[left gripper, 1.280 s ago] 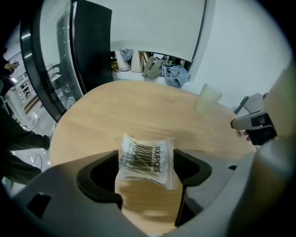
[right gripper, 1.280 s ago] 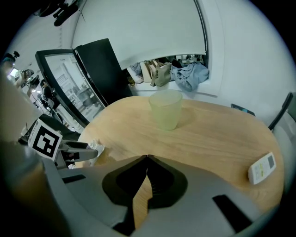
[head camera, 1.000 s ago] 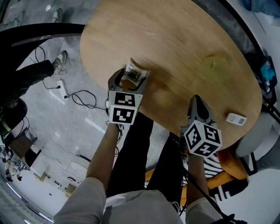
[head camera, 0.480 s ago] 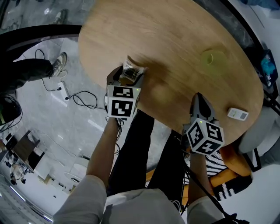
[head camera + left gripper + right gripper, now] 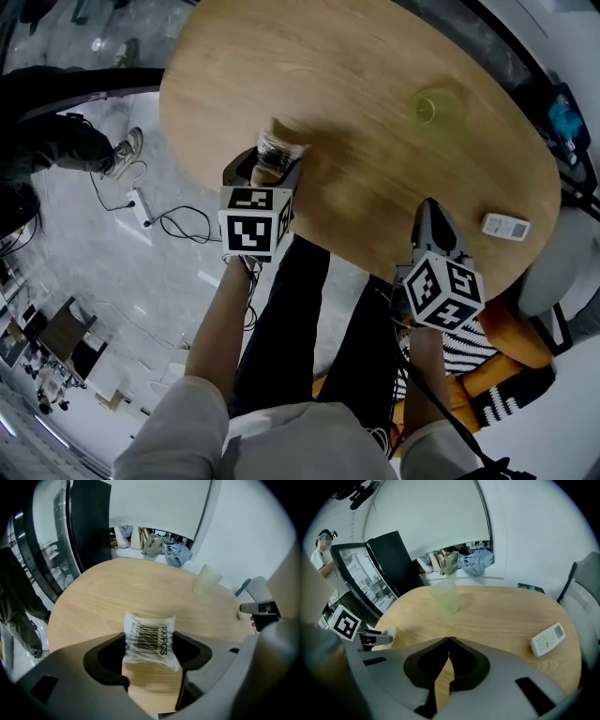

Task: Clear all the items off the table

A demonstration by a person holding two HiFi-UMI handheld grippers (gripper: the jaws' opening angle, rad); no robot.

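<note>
Head view: both forearms reach forward from the bottom of the frame; the left gripper (image 5: pixel 269 165) lies over the round wooden table (image 5: pixel 356 122) at its 8 o'clock edge, marker cube toward the person, and the right gripper (image 5: pixel 429 216) rests at about 5 o'clock on the rim, pointing inward; a clear plastic packet (image 5: pixel 276 150) sits between the left jaws, at 12 o'clock from the cube; a pale green cup (image 5: pixel 433 105) stands toward 2 o'clock and a white remote (image 5: pixel 505 225) lies near the 4 o'clock edge, both well apart from the packet.

Left gripper view: the jaws stand wide and are closing; the packet, printed with a barcode, lies on the wood between them with its side edges at the two pads, though whether they press on it I cannot tell; the cup is at 1 o'clock, and the right gripper's tip shows at 3 o'clock; the barcode shows in no other view.

Right gripper view: the jaws are together with nothing between them; the cup stands at 12 o'clock beyond the tips, the remote at 3 o'clock, the left gripper's cube at 9 o'clock; a pile of clothes (image 5: pixel 457 560) lies behind the table.
</note>
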